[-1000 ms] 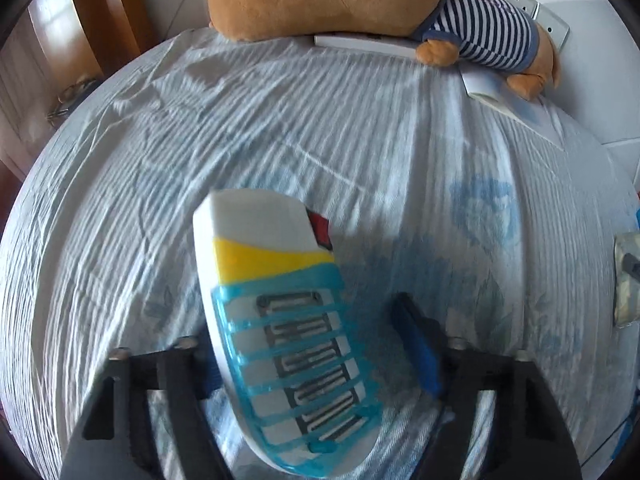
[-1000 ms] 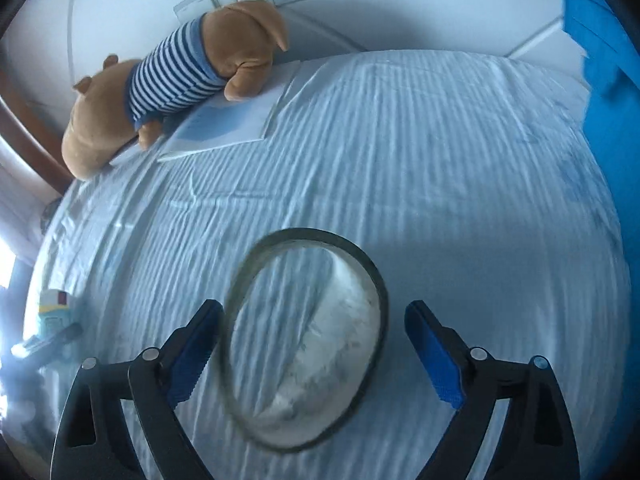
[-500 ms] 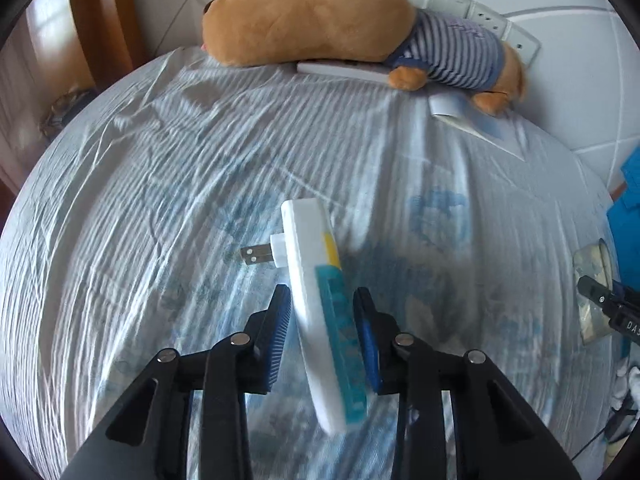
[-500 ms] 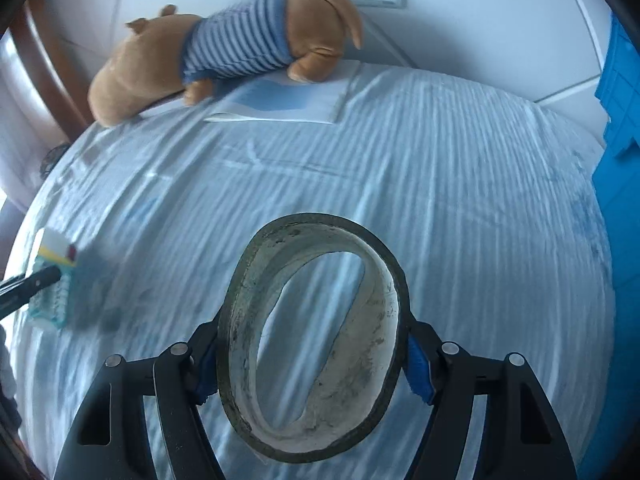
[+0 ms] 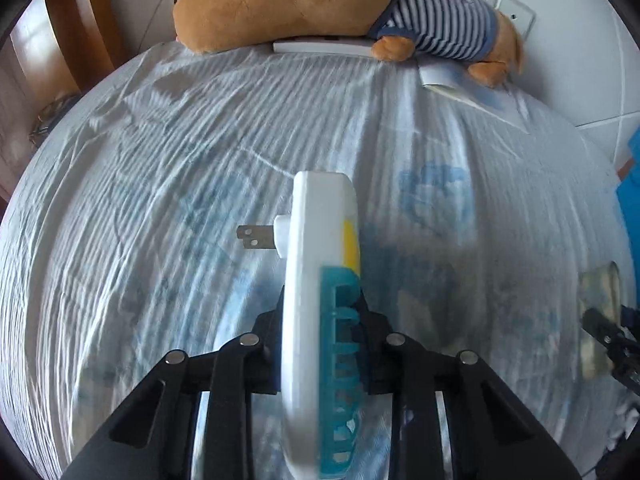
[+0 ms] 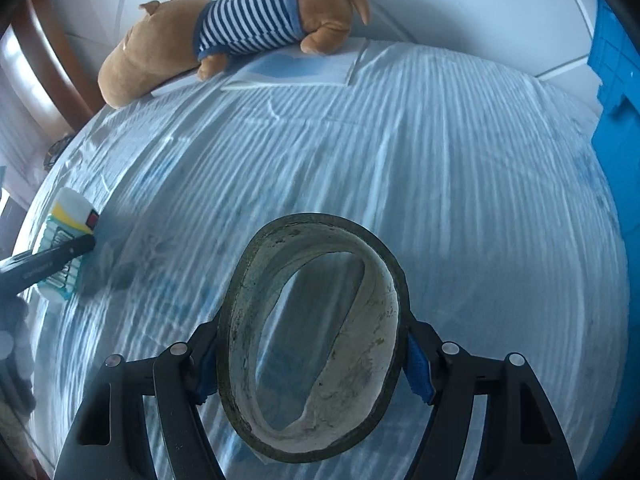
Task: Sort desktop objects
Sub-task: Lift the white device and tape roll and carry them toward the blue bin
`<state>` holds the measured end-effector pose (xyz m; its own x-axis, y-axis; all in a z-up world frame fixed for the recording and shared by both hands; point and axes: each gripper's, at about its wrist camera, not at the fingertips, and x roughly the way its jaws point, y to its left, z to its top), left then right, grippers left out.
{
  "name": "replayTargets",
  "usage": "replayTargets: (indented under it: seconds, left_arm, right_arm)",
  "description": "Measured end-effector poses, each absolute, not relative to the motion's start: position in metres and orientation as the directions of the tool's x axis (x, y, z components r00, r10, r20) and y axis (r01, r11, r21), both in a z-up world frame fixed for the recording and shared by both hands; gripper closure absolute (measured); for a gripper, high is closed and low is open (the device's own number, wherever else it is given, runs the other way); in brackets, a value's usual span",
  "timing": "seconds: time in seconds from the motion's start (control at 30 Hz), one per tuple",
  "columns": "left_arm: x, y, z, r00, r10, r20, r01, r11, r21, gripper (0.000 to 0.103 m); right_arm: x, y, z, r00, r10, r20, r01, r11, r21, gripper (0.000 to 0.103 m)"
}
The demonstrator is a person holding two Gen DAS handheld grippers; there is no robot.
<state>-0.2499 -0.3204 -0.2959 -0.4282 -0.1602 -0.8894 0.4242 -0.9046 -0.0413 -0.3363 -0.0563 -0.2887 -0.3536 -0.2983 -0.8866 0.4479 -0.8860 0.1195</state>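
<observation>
Both grippers are loaded above a table draped in pale blue striped cloth (image 6: 440,168), with the plush dog (image 5: 340,4) in a striped shirt lying along the far edge as the fixed landmark. The left gripper (image 5: 320,316) is clenched on a white plug-in device (image 5: 308,280) with a teal grille, held edge-on so its flat faces meet the pads and its two metal prongs (image 5: 256,238) stick out clear to the left, well short of the dog. The right gripper (image 6: 312,360) is clamped across a worn roll of tape (image 6: 312,336), standing the ring upright between its blue pads (image 6: 418,368), also well in front of the dog and nearer the blue bin (image 6: 616,128) at the right. A booklet (image 6: 304,68) lies beneath the dog's paws. Both items appear lifted for carrying to their sorted places, probably that bin.
</observation>
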Motion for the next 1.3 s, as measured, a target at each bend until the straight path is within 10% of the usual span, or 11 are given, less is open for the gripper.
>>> replayTargets:
  seconds: [1.3]
  left_arm:
    - [-0.088, -0.129, -0.100, -0.668, 0.171, -0.724, -0.162, -0.983, -0.083, 0.077]
  right_arm:
    - [-0.103, 0.015, -0.085, -0.670, -0.190, -0.718, 0.276, -0.961, -0.003, 0.032]
